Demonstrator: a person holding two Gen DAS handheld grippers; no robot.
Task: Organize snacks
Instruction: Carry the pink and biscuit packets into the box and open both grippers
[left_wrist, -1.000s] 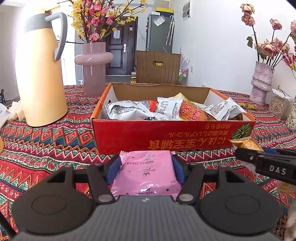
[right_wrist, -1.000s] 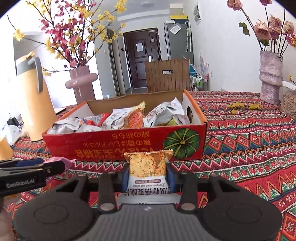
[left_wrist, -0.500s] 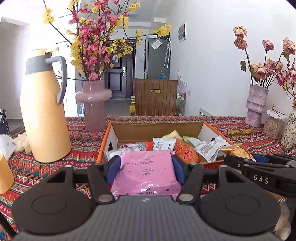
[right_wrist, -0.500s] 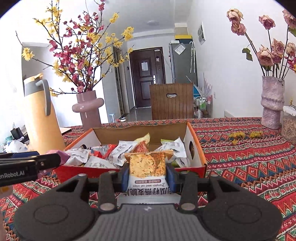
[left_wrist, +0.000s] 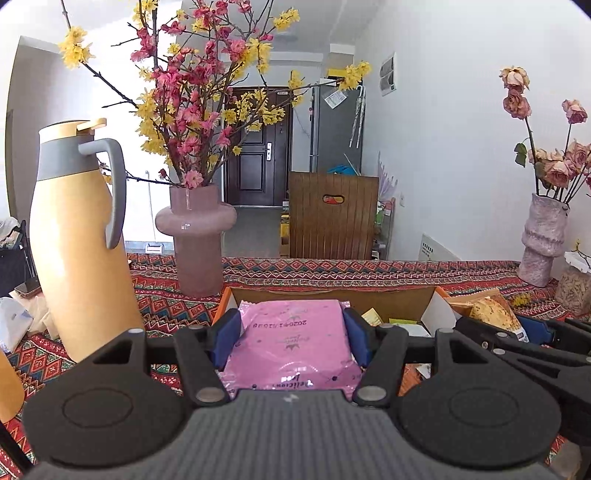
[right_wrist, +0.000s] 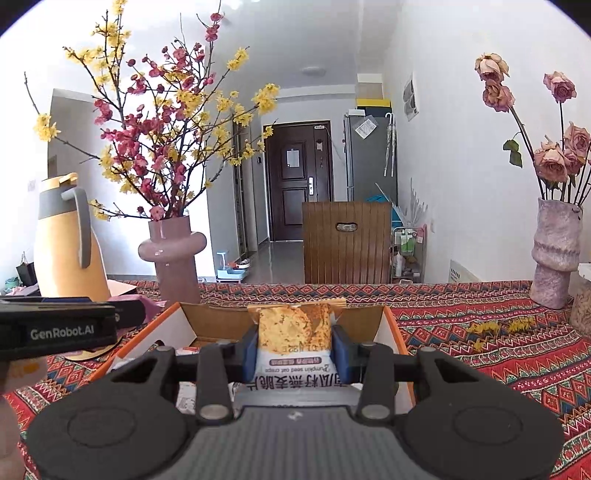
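the left tool (left_wrist: 291, 334) is clamped on a pink snack packet (left_wrist: 291, 345), its blue pads (left_wrist: 226, 338) pressing both sides of the wrapper, which lies flat between them with its print upside down to the camera. the right tool (right_wrist: 294, 350) is clamped on a pumpkin seed oat crisp packet (right_wrist: 293, 341), held upright with the crimped top edge pointing away. both packets hang above the near side of the open cardboard snack box (right_wrist: 391, 325), which sits on the bench (right_wrist: 498, 354) under a red patterned cloth; inside the box, only a few white and yellow wrappers (left_wrist: 402, 325) show past the tools. in the left wrist view the right tool and its packet appear at the right edge, just beside the box's right wall; in the right wrist view the left tool's black side, lettered genrobot.ai, enters from the left. behind the box stand a mauve vase (left_wrist: 195, 240) with red and yellow blossom branches, a tan thermos jug (left_wrist: 74, 236) with a grey handle to its left, and a pale textured vase (right_wrist: 554, 254) of dried roses well apart on the right. a wooden chair back (right_wrist: 347, 242) stands beyond the bench.
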